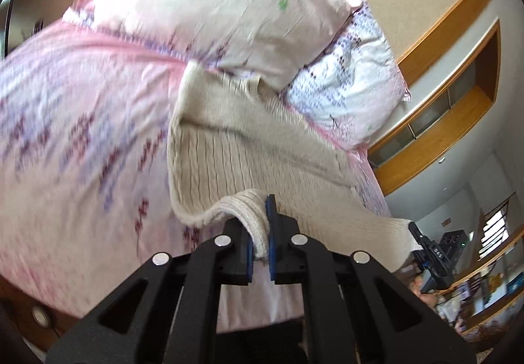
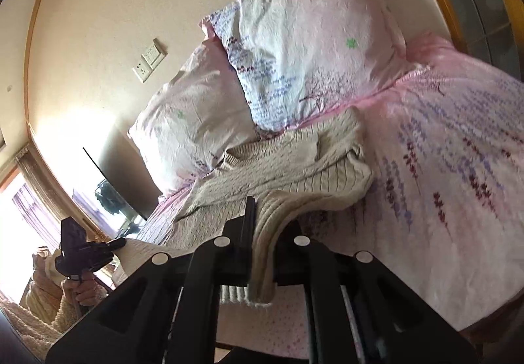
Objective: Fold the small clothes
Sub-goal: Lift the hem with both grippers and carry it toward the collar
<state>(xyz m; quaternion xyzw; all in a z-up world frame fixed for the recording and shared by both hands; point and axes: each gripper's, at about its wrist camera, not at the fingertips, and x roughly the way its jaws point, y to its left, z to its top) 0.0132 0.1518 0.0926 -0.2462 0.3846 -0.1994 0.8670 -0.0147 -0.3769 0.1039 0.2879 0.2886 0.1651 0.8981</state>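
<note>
A cream cable-knit sweater lies on the pink flowered bed, its neck toward the pillows; it also shows in the right wrist view. My left gripper is shut on the sweater's ribbed hem and lifts that corner off the bed. My right gripper is shut on another ribbed edge of the sweater, which drapes down between its fingers. The right gripper also appears at the right edge of the left wrist view, and the left gripper at the left of the right wrist view.
Two flowered pillows lean against the wall at the head of the bed. The pink bedspread stretches to the side of the sweater. A wooden shelf and a wall socket are on the walls.
</note>
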